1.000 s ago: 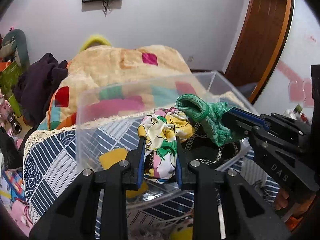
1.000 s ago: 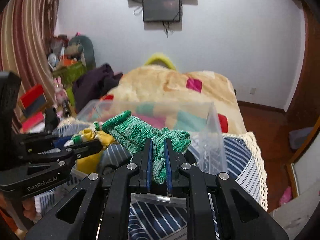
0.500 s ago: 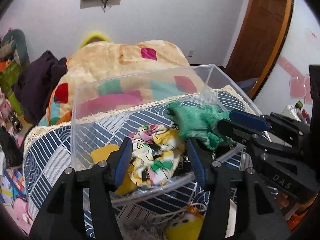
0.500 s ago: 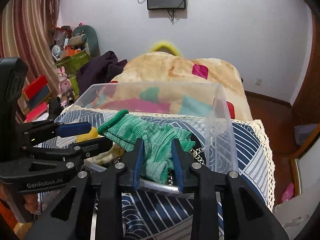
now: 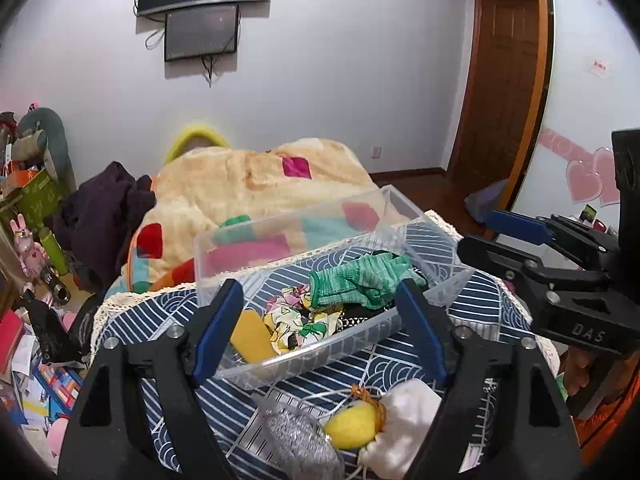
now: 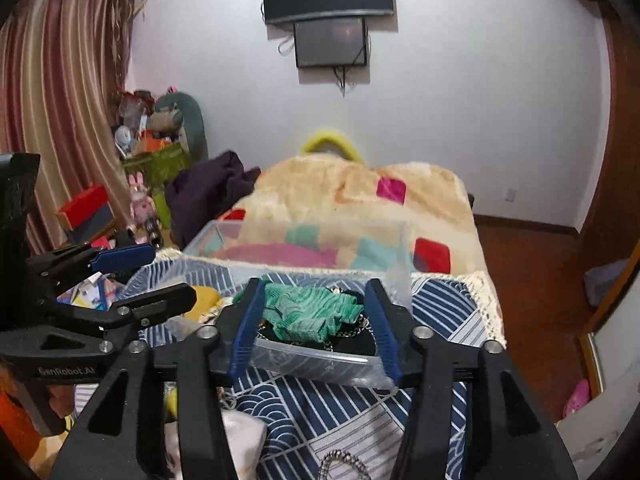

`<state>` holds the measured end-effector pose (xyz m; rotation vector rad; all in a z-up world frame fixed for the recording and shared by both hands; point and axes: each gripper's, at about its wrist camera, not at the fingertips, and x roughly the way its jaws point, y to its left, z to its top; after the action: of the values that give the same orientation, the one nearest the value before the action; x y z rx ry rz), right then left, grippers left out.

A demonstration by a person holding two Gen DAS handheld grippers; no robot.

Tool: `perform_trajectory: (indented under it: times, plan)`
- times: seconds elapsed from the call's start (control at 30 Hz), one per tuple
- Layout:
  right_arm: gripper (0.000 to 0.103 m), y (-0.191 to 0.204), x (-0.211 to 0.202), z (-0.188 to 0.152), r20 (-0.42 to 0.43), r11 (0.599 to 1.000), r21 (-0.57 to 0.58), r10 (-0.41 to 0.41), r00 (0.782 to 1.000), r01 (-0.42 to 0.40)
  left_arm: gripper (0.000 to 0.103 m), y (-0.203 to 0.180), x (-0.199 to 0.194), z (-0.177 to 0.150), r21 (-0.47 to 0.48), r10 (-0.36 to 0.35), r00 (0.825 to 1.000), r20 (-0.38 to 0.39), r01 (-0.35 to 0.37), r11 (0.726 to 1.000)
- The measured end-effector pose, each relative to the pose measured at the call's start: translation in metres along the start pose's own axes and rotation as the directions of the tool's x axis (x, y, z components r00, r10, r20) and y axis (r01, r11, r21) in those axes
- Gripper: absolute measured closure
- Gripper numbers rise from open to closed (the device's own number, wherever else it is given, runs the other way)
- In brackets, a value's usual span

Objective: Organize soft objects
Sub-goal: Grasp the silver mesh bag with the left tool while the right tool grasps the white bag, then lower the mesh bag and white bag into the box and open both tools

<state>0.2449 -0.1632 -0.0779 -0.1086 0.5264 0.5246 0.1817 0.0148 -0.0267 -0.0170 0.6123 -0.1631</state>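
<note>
A clear plastic bin (image 5: 320, 350) stands on the blue patterned cloth (image 5: 472, 312). Inside lie a green knit glove (image 5: 360, 284), a floral cloth (image 5: 300, 320), a yellow piece (image 5: 250, 336) and something black. The glove also shows in the right wrist view (image 6: 312, 314), inside the bin (image 6: 320, 360). My left gripper (image 5: 320, 324) is open and empty, held above the bin's near edge. My right gripper (image 6: 312, 328) is open and empty, also pulled back above the bin; it shows at the right of the left wrist view (image 5: 504, 236).
In front of the bin lie a silver mesh pouch (image 5: 298, 440), a yellow plush ball (image 5: 352, 426) and a white soft toy (image 5: 400, 420). Behind is a bed with a patchwork blanket (image 5: 256, 184) and dark clothes (image 5: 108, 208). Clutter lies on the floor at the left (image 5: 24, 360).
Both grippers opened: the left let go of the floral cloth, the right let go of the green glove. Both items now lie in the bin, and both grippers have pulled back and up.
</note>
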Motion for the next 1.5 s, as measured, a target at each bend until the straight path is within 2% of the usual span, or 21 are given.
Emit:
perform_trajectory:
  times: [0.07, 0.2, 0.43, 0.63, 0.7, 0.77, 0.93, 0.97, 1.1, 1.17, 1.2, 1.37, 1.5]
  plan:
    - [0.043, 0.004, -0.008, -0.004, 0.017, 1.000, -0.016, -0.005, 1.000, 0.005, 0.015, 0.002, -0.009, -0.004, -0.003, 0.003, 1.000, 0.008, -0.003, 1.000]
    - [0.037, 0.010, -0.010, -0.020, 0.007, 0.999, -0.032, 0.000, 1.000, 0.000, 0.012, 0.005, -0.015, -0.017, -0.011, 0.007, 1.000, -0.010, -0.007, 1.000]
    - [0.037, 0.021, 0.007, -0.055, -0.093, 0.998, -0.004, 0.060, 0.994, -0.061, 0.012, 0.018, -0.010, -0.059, -0.026, 0.024, 0.996, -0.092, -0.026, 0.999]
    - [0.037, 0.027, 0.024, -0.085, -0.187, 0.991, 0.046, 0.136, 0.973, -0.129, 0.012, 0.028, 0.003, -0.091, -0.049, 0.025, 0.985, -0.171, -0.034, 0.998]
    - [0.037, 0.031, 0.026, -0.094, -0.211, 0.988, 0.054, 0.152, 0.966, -0.144, 0.014, 0.031, 0.009, -0.100, -0.064, 0.023, 0.981, -0.192, -0.036, 0.997]
    - [0.037, 0.033, 0.032, -0.100, -0.235, 0.986, 0.061, 0.163, 0.958, -0.153, 0.020, 0.033, 0.014, -0.107, -0.082, 0.012, 0.977, -0.213, -0.030, 0.996]
    - [0.038, 0.034, 0.039, -0.108, -0.267, 0.982, 0.083, 0.185, 0.946, -0.168, 0.029, 0.038, 0.024, -0.116, -0.132, -0.029, 0.972, -0.234, -0.002, 0.991]
    - [0.040, 0.035, 0.040, -0.110, -0.267, 0.983, 0.078, 0.179, 0.947, -0.164, 0.033, 0.038, 0.026, -0.118, -0.141, -0.042, 0.971, -0.235, 0.009, 0.990]
    - [0.070, 0.036, 0.035, -0.111, -0.256, 0.979, 0.085, 0.202, 0.945, -0.186, 0.046, 0.037, 0.029, -0.122, -0.160, -0.084, 0.968, -0.237, 0.046, 0.986]
    - [0.076, 0.035, 0.031, -0.111, -0.244, 0.980, 0.083, 0.195, 0.950, -0.180, 0.056, 0.035, 0.031, -0.124, -0.161, -0.108, 0.964, -0.242, 0.070, 0.984]
    - [0.079, 0.033, 0.028, -0.112, -0.237, 0.980, 0.087, 0.194, 0.952, -0.178, 0.058, 0.035, 0.031, -0.124, -0.161, -0.112, 0.965, -0.238, 0.075, 0.984]
    - [0.082, 0.019, 0.007, -0.106, -0.177, 0.986, 0.096, 0.154, 0.972, -0.139, 0.069, 0.033, 0.028, -0.123, -0.147, -0.106, 0.968, -0.226, 0.073, 0.986]
    - [0.082, 0.008, -0.010, -0.096, -0.136, 0.988, 0.101, 0.129, 0.982, -0.116, 0.072, 0.029, 0.018, -0.118, -0.120, -0.074, 0.977, -0.201, 0.050, 0.992]
